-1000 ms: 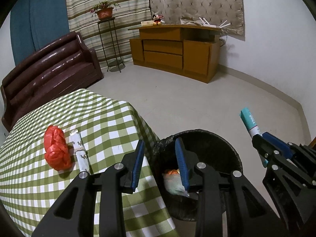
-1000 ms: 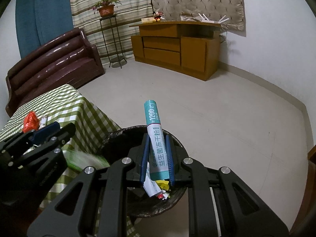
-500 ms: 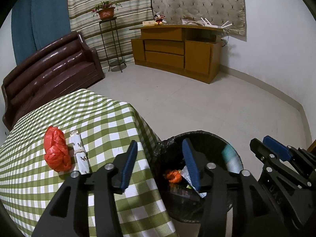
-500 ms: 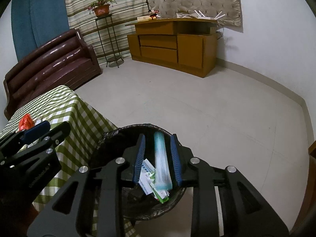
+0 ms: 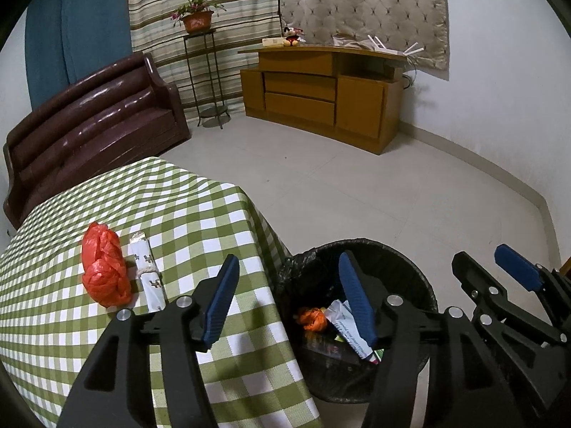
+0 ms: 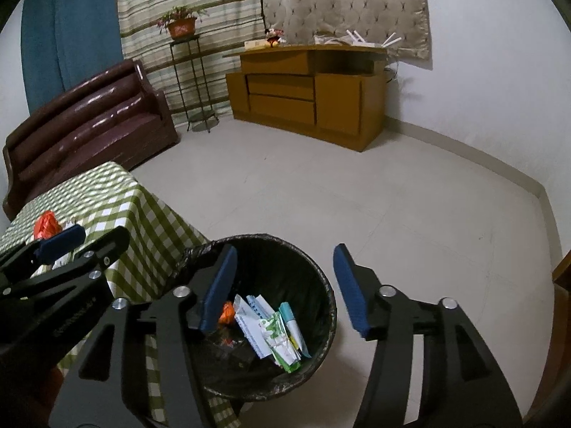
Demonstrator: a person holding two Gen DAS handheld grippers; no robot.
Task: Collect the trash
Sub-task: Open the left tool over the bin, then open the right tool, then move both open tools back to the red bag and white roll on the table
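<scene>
I hold both grippers, left [image 5: 289, 294] and right [image 6: 283, 287], jaws apart, empty, over bin [image 6: 326, 306]; red bag [image 5: 103, 269], wrapper [image 5: 148, 274] wait mid-surface.

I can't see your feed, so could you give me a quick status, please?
Left gripper and right gripper open, empty. Bin holds wrappers. Red bag and white packet lie on the table. Nothing in the way.

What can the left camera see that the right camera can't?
Only the left wrist view clearly shows the white wrapper lying beside the red bag on the table. Only the right wrist view shows the teal tube lying in the bin. Both show the bin, red bag, sofa, and both grippers, left and right, open.
</scene>
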